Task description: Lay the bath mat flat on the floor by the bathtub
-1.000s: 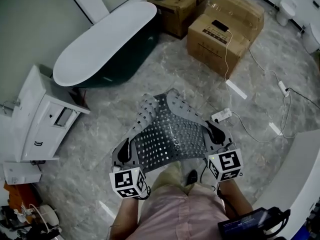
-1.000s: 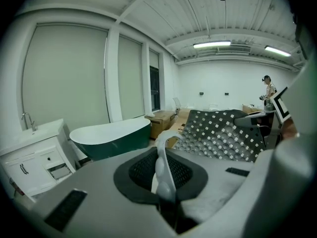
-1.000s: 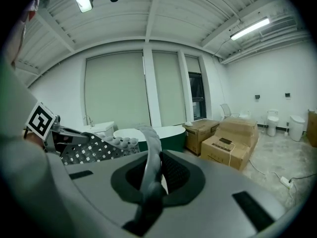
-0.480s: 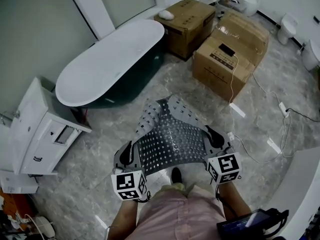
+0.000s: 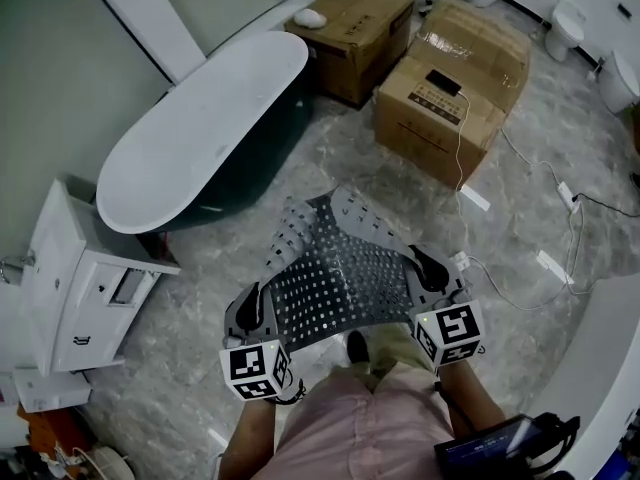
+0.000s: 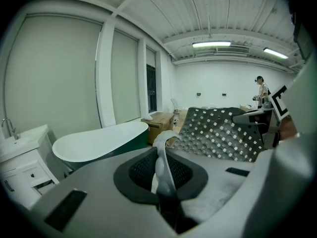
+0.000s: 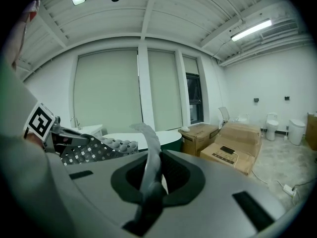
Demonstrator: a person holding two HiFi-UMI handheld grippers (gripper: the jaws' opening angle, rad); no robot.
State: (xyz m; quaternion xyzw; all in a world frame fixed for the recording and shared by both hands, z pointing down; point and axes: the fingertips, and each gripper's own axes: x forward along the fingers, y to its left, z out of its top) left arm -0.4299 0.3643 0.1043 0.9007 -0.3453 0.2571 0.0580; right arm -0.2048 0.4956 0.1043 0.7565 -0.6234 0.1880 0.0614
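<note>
**Carrying stage, shown in the head view and both gripper views.** Far left stands a white washstand (image 5: pixel 75 288). To its right and further off is the bathtub (image 5: pixel 200 118), with bare marble floor (image 5: pixel 200 258) along its near side.

- **Left gripper** (image 5: pixel 248 310): its fingers (image 6: pixel 99 197) are pressed onto the near left edge of the bath mat (image 5: pixel 335 268). In the left gripper view a strip of that edge stands upright between them.
- **Centre:** the mat, grey and perforated, hangs stretched between the two grippers in front of the person, near the tub but not beside it. Its far edge curls over, and it appears to be held off the floor.
- **Right gripper** (image 5: pixel 428 268): its fingers (image 7: pixel 233 197) are likewise clamped on the near right edge.
- **Far right:** cardboard boxes (image 5: pixel 450 78) stand beyond the mat.

**Judged step:** the mat is being brought to its place, and laying has not yet begun. The next move likely calls for carrying it left to the bare strip by the tub and lowering both grippers together. The curled far edge should meet the floor first. Drawing back would then unroll the mat flat before either grip is released
</note>
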